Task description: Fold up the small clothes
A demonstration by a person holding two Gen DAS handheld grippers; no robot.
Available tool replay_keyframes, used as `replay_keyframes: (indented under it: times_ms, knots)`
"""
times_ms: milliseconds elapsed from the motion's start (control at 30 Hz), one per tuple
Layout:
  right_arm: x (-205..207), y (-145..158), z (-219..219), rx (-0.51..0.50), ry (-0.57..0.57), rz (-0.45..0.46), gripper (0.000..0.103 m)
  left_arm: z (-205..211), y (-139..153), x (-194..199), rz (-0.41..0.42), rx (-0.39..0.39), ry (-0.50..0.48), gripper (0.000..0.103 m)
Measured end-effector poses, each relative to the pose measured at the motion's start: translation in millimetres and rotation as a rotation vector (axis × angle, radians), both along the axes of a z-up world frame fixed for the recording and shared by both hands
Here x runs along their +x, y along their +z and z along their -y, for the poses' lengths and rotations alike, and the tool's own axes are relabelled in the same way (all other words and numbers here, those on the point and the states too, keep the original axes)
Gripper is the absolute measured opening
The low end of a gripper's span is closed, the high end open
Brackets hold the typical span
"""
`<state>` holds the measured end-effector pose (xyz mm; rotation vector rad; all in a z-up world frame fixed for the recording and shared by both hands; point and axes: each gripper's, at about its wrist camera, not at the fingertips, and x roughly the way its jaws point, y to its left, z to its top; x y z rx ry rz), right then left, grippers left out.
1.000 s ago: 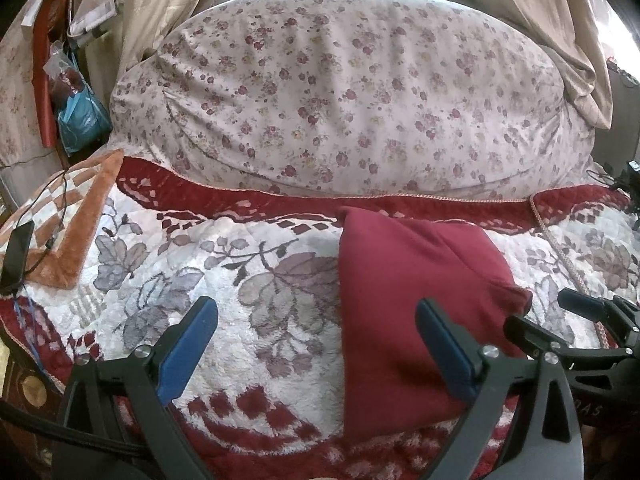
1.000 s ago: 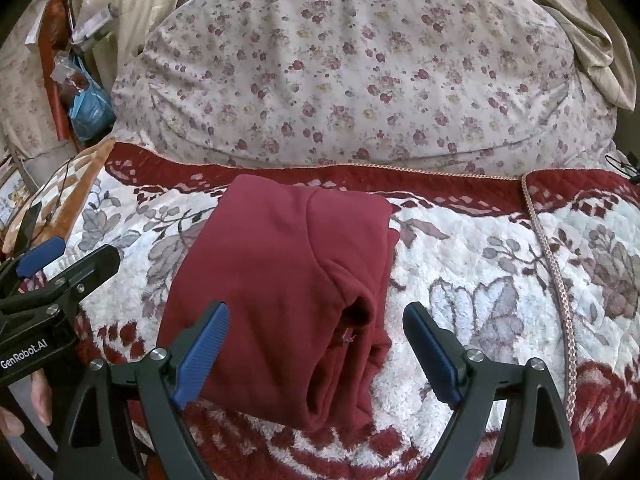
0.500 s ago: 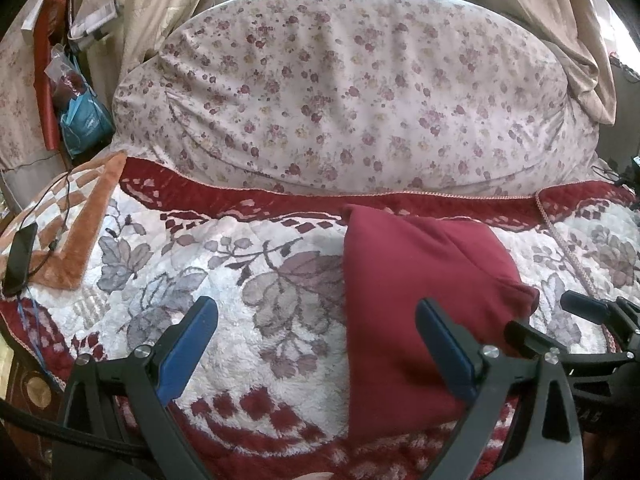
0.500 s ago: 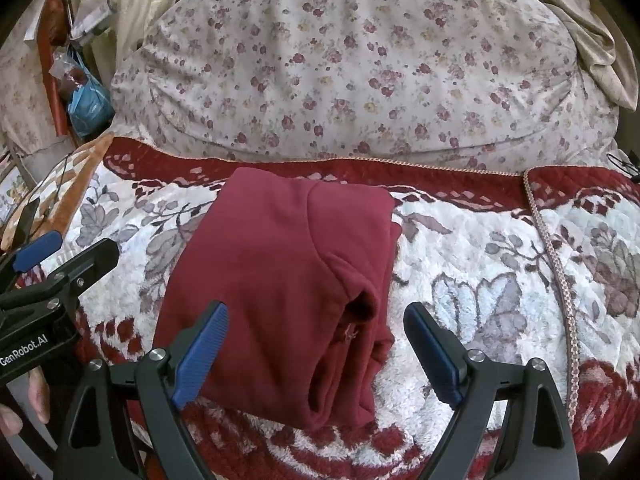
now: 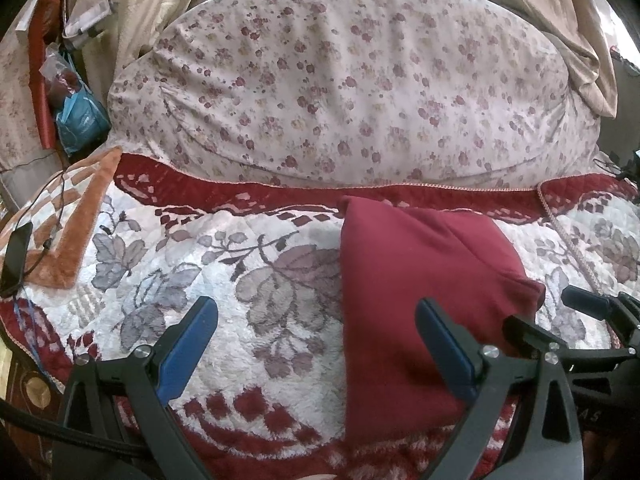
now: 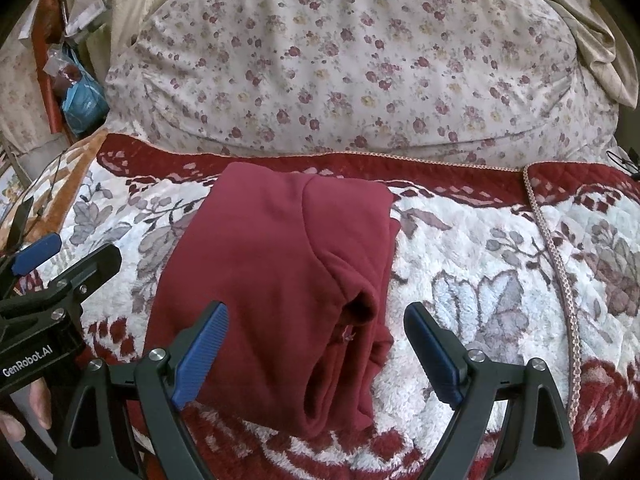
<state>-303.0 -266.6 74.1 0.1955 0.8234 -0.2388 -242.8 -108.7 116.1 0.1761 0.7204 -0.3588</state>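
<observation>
A dark red garment, folded into a thick rectangle, is lying on a plush red-and-white floral blanket in the centre of the right wrist view. The right gripper is hovering over the garment's lower edge at the bottom of the frame, its blue-padded fingers spread wide and holding nothing. In the left wrist view the garment is sitting right of centre, and the left gripper is also gaping open and empty. A large flowered cushion is filling the upper frame.
</observation>
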Motion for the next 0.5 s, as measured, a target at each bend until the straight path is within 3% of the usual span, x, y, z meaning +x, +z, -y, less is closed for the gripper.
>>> replay_keyframes:
  times_ms: [500]
  knots:
    - [18.1, -5.9, 7.3, 0.009, -0.017, -0.02, 0.093, 13.9, -9.7, 22.7, -0.041, -0.006, -0.032, 0.098]
